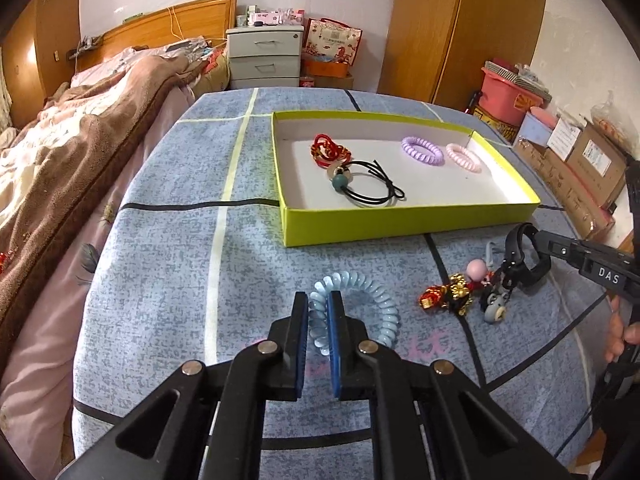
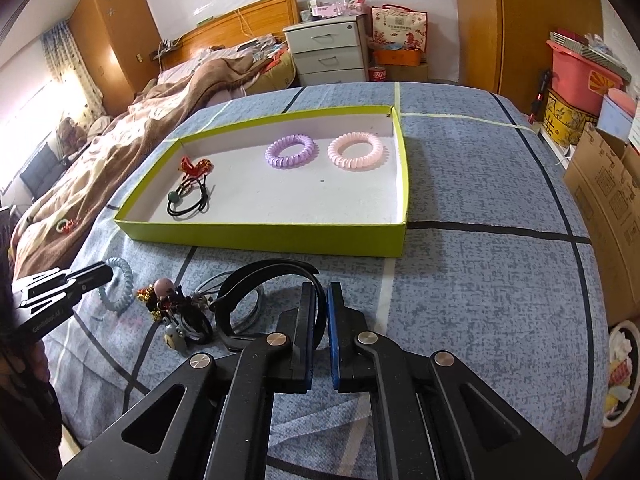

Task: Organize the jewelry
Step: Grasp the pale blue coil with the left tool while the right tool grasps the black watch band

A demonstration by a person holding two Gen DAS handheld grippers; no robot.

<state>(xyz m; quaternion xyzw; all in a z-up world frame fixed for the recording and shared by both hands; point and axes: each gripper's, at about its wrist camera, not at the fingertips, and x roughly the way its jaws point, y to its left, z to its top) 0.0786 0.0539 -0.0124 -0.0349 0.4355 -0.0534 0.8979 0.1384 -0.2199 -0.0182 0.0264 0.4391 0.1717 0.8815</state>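
I'm clamping the left claw point(image 1: 318, 316) on the blue coil point(image 1: 356, 312), which is lying on the tabletop point(image 1: 168, 248) near the box point(image 1: 400, 220). I'm pinching the black band point(image 2: 264, 280) with the right claw point(image 2: 320, 312) beside the charms point(image 2: 172, 304). Purple coil point(image 2: 291, 151) and pink coil point(image 2: 355, 151) are sitting in the box.

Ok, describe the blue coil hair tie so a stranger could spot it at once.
Start at the yellow-green box on the blue checked cloth. In front of it, outside the box, the blue coil hair tie lies pinched by the left gripper. Unlike the purple coil and pink coil, it is pale blue.
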